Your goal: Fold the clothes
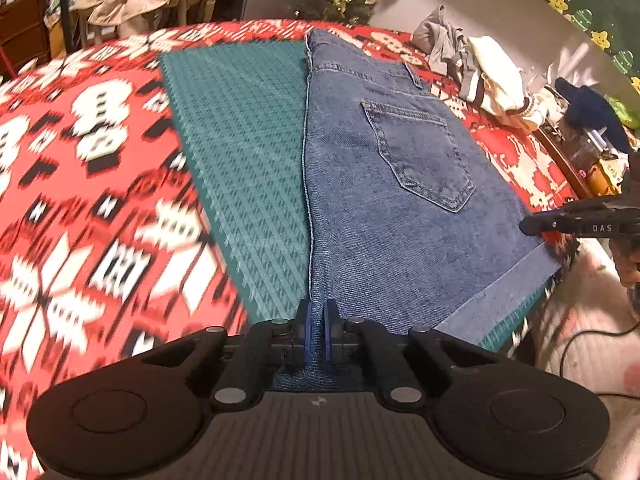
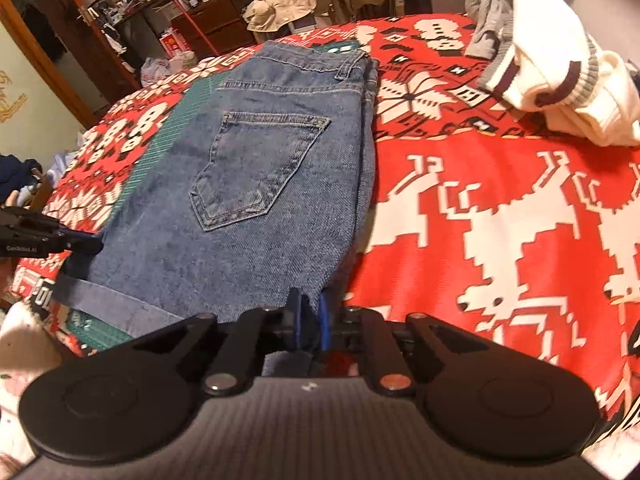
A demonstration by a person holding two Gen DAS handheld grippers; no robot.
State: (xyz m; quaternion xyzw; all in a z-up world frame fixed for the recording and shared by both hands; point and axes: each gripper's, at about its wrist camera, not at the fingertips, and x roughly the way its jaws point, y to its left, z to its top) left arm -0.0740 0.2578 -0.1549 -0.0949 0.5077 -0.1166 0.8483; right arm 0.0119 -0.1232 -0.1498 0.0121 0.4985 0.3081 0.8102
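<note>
Both grippers, left gripper point(image 1: 318, 312) and right gripper point(image 2: 309, 312), pinch folded jeans point(image 1: 400, 208) on a red patterned cloth point(image 2: 500, 208).

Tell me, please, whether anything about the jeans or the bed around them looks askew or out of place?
Nothing is damaged or spilled. The jeans lie flat, half on the green mat, their right half hanging over onto the red patterned cover. A cream sweater and grey garment sit crumpled, unfolded, beyond them.
</note>
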